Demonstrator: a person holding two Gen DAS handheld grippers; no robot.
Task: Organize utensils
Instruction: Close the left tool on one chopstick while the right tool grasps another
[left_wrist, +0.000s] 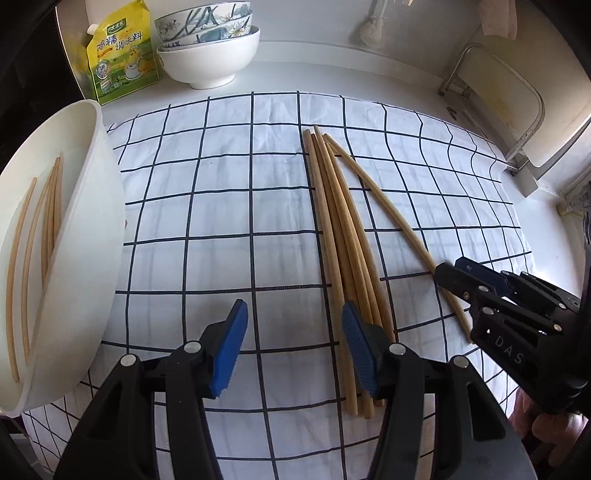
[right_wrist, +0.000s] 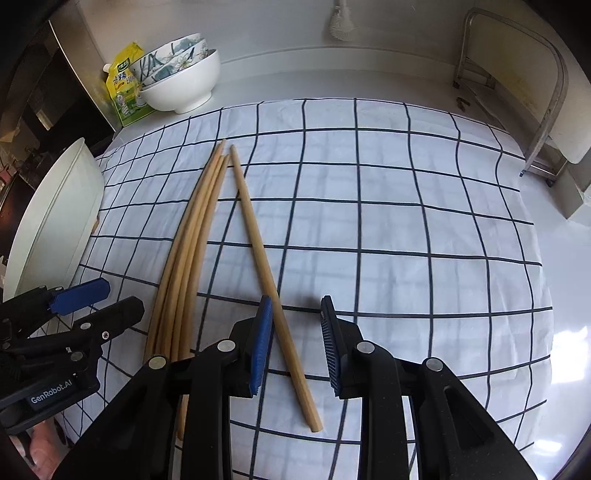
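- Left black blue-padded gripper (left_wrist: 291, 345): jaws apart, lower centre, beside bundled wooden chopsticks (left_wrist: 341, 236).
- Right gripper (right_wrist: 295, 347): jaws apart, straddling lone wooden chopstick (right_wrist: 266, 273) on checked cloth (right_wrist: 406, 221).
- White plastic tub (left_wrist: 88, 236), left edge, holding more chopsticks.

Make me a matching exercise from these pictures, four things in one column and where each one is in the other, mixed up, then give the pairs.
Things:
1. lone chopstick
2. chopstick bundle
3. white bin
4. stacked bowls

Places:
A. at the cloth's left edge, chopsticks inside
B. on the counter behind the cloth, beside a yellow packet
C. on the cloth, between the right gripper's open jaws
D. on the cloth, its near end under the left gripper's right finger

Pairs: 1-C, 2-D, 3-A, 4-B
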